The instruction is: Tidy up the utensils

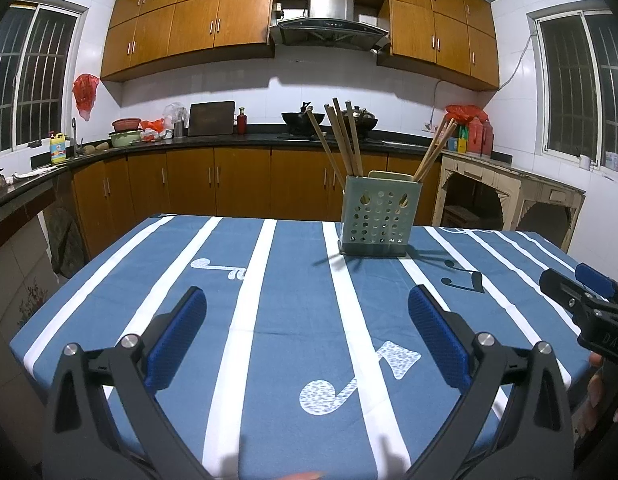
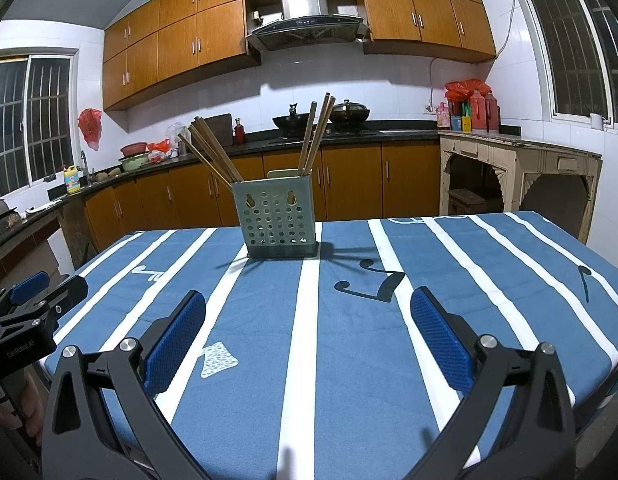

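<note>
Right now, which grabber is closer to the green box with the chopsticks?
Hard to tell; about equal. The left gripper sits back from the utensil holder, which is ahead, slightly to its right. The right gripper sits similarly far back, with the holder slightly to its left.

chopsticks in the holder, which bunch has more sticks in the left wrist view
The left bunch of chopsticks: four sticks fanned apart, against about two close together in the right bunch of the green perforated holder.

One perforated holder (image 2: 278, 220), seven chopsticks (image 2: 213, 154), two woks (image 2: 292, 121) behind.
</note>
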`<action>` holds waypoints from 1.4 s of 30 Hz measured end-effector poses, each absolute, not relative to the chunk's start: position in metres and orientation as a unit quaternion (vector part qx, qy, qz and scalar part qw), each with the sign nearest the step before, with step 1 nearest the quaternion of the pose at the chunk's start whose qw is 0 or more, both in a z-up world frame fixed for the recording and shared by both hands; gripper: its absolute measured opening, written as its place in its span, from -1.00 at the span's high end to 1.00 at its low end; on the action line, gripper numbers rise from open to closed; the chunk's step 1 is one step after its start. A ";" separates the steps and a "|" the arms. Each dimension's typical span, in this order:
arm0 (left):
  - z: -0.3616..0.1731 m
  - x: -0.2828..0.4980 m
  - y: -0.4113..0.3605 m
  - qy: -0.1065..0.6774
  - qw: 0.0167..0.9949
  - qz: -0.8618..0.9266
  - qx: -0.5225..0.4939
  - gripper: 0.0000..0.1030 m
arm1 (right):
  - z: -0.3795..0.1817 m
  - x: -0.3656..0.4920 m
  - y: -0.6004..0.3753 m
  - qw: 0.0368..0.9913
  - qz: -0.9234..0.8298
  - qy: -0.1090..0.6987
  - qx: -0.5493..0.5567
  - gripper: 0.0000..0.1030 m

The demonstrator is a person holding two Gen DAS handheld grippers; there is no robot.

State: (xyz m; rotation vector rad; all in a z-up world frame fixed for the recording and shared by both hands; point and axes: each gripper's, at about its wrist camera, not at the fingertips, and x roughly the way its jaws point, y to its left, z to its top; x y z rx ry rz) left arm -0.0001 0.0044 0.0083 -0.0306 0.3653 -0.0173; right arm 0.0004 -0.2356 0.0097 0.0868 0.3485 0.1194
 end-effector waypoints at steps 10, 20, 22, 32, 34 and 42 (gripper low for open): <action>0.009 0.000 0.004 0.182 0.983 -0.009 -0.015 -0.92 | 0.010 0.000 -0.235 0.982 0.059 0.174 0.044 -0.97; 0.008 0.000 0.005 0.183 0.983 -0.009 -0.016 -0.92 | 0.010 0.000 -0.235 0.982 0.059 0.176 0.045 -0.97; 0.008 0.000 0.004 0.183 0.983 -0.010 -0.016 -0.92 | 0.010 0.000 -0.235 0.982 0.058 0.176 0.045 -0.97; 0.009 -0.001 0.004 0.181 0.983 -0.008 -0.013 -0.92 | 0.011 0.001 -0.234 0.982 0.058 0.176 0.046 -0.97; 0.004 -0.002 0.005 0.180 0.983 -0.008 -0.013 -0.92 | 0.011 0.001 -0.234 0.982 0.058 0.176 0.046 -0.97; -0.001 -0.006 0.004 0.179 0.984 -0.006 -0.011 -0.92 | 0.011 -0.002 -0.232 0.981 0.059 0.177 0.045 -0.97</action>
